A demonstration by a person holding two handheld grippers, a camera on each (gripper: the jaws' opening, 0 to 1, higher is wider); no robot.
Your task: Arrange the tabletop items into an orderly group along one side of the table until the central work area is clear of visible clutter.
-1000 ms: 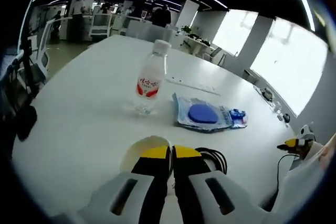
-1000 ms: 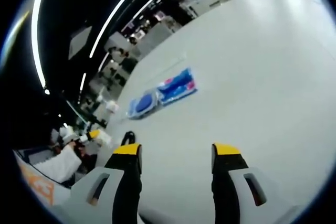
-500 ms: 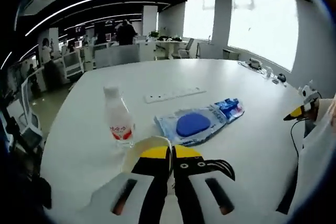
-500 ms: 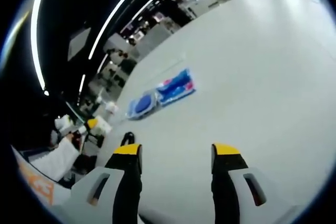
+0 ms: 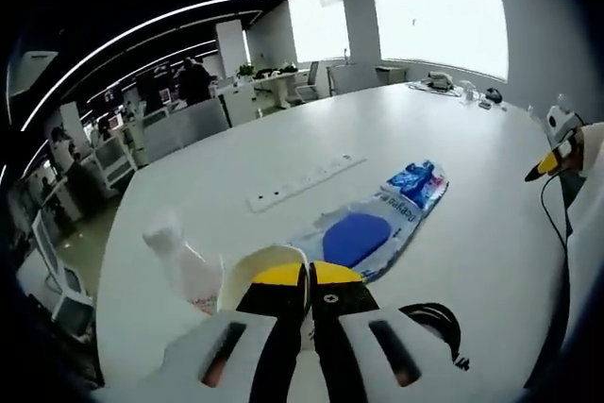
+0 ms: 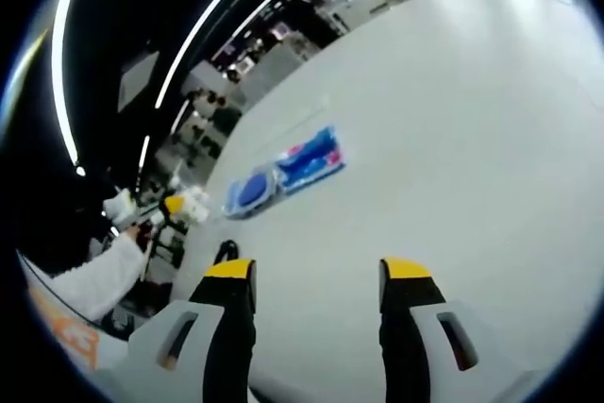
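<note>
Table (image 5: pixel 491 224) fills most of both views: broad, white, smooth, matt, rounded at its edge, with an open office and bright windows beyond. Since a second ago the left gripper view has swung hard, so the whole scene has slid across it; that is the camera turning with the hand, and I judge the items themselves have not moved. The right gripper view has barely shifted. Next in size, a long white power strip (image 5: pixel 304 180) lies flat on the far half of the table, well apart from the rest. Nearer, a flat plastic pack (image 5: pixel 373 224), glossy and crinkled, blue and white with a rounded dark-blue pad showing through it, lies just ahead of the left gripper; the same pack (image 6: pixel 281 175) shows in the right gripper view. A clear plastic bottle (image 5: pixel 179 266) with a white cap and red label now appears leaning in the left gripper view, likely from lens and roll rather than a real tilt. A coil of black cable (image 5: pixel 436 323) lies by the near edge. The left gripper (image 5: pixel 304 276) has its yellow-tipped jaws pressed together on the rim of a pale thin-walled cup (image 5: pixel 255 266), carrying it. The right gripper (image 6: pixel 316 271) hangs over bare table, jaws spread wide, holding nothing. Grouping seems barely begun: items still lie scattered mid-table.
</note>
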